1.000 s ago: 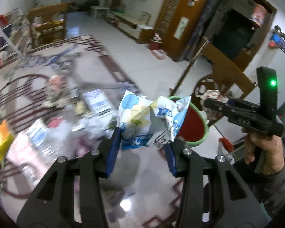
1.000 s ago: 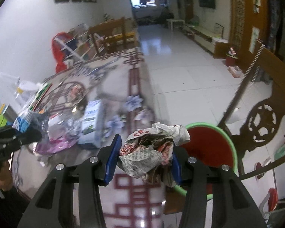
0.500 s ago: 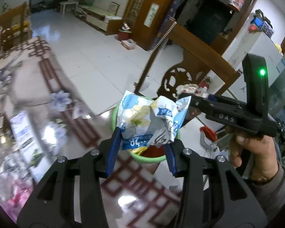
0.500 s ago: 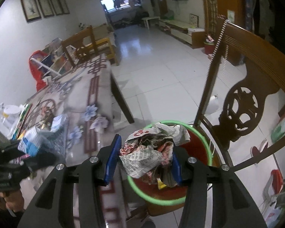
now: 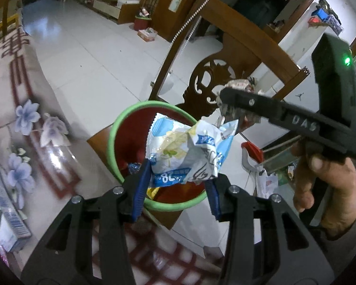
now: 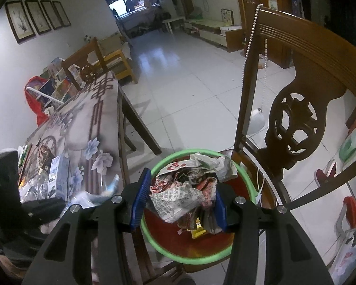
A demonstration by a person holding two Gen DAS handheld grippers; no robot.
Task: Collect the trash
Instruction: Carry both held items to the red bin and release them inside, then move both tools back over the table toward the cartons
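Note:
My left gripper [image 5: 178, 191] is shut on a crumpled blue-and-white snack wrapper [image 5: 187, 152] and holds it over a red bin with a green rim [image 5: 121, 123] that stands on a wooden chair seat. My right gripper [image 6: 179, 201] is shut on a crumpled red-and-white paper wad [image 6: 189, 190] and holds it above the same bin [image 6: 168, 244]. In the left wrist view the right gripper [image 5: 227, 109] comes in from the right, over the bin's far side. Some trash lies in the bin's bottom.
The table with a flowered cloth [image 6: 92, 128] lies to the left, with a carton [image 6: 57, 180] and several wrappers on it. The carved wooden chair back [image 6: 294, 118] rises right behind the bin. White tiled floor [image 6: 189, 76] stretches beyond.
Both grippers have swung from over the table to the right, over the bin on the chair. Each still holds its trash.

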